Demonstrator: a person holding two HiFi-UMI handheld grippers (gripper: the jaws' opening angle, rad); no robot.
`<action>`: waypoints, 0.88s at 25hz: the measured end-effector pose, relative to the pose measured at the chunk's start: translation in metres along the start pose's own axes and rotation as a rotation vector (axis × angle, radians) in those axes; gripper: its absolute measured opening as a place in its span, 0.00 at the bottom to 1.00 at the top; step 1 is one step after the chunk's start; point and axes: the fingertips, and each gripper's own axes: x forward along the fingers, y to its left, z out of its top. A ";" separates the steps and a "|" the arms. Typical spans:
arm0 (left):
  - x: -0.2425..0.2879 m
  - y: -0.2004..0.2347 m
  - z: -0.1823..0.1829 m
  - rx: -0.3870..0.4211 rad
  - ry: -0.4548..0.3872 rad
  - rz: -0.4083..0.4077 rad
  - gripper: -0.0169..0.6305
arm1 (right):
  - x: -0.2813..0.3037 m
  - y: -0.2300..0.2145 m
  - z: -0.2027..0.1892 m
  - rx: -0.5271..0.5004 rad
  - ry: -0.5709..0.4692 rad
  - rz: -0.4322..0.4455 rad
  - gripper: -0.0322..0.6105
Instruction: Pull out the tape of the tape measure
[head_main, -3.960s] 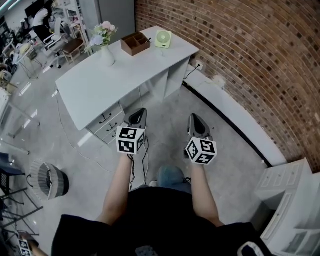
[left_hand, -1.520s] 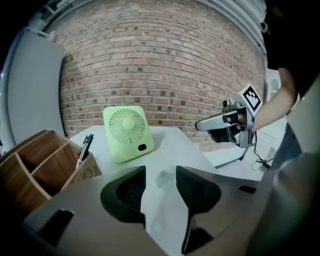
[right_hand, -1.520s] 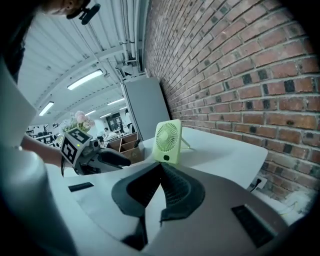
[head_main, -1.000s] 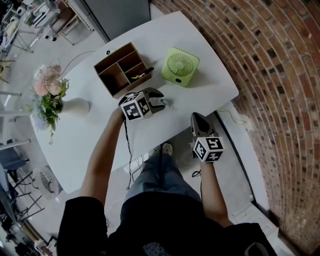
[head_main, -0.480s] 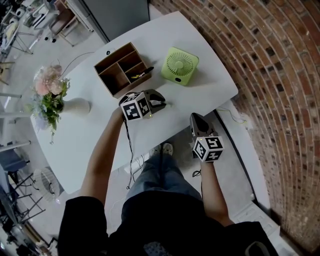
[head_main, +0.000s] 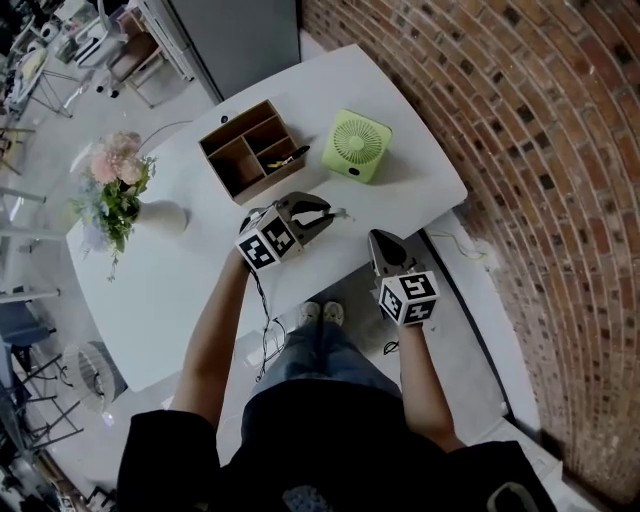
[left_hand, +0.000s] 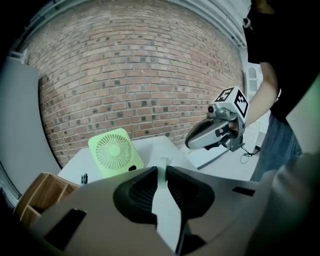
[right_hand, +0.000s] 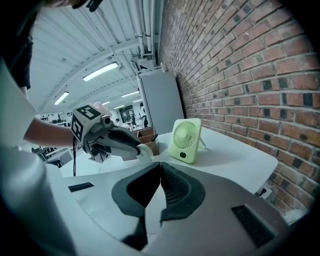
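Looking down on a brick wall (head_main: 540, 150) filling the 3 o'clock side, with a big white tabletop (head_main: 200, 290) right next to it. Sitting on the tabletop: a vase of flowers (head_main: 125, 195) way out at 9 o'clock, a wooden organizer (head_main: 250, 150) with open compartments up at 12, and a little green fan (head_main: 357, 146) near the organizer's 3 o'clock, standing upright.

Holding the left gripper (left_hand: 161, 169) low over the tabletop at about 5 o'clock from the organizer, aimed toward the fan and clamped on a small round white tape measure (right_hand: 145, 151), pinched right at the tips. Can't really tell whether any tape is out of the case.

Holding the right gripper (head_main: 380, 243) at 4 o'clock from the left one, near the tabletop's near edge, squeezed fully closed with nothing in it and well apart from the tape measure.
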 end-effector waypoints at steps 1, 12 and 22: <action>-0.003 -0.002 0.006 -0.007 -0.018 0.019 0.14 | 0.000 0.004 0.004 -0.011 -0.004 0.011 0.06; -0.030 -0.038 0.053 -0.026 -0.167 0.066 0.14 | -0.004 0.038 0.027 -0.140 -0.024 0.087 0.16; -0.053 -0.043 0.038 0.016 -0.119 0.078 0.14 | -0.016 0.032 0.022 -0.351 -0.007 -0.030 0.06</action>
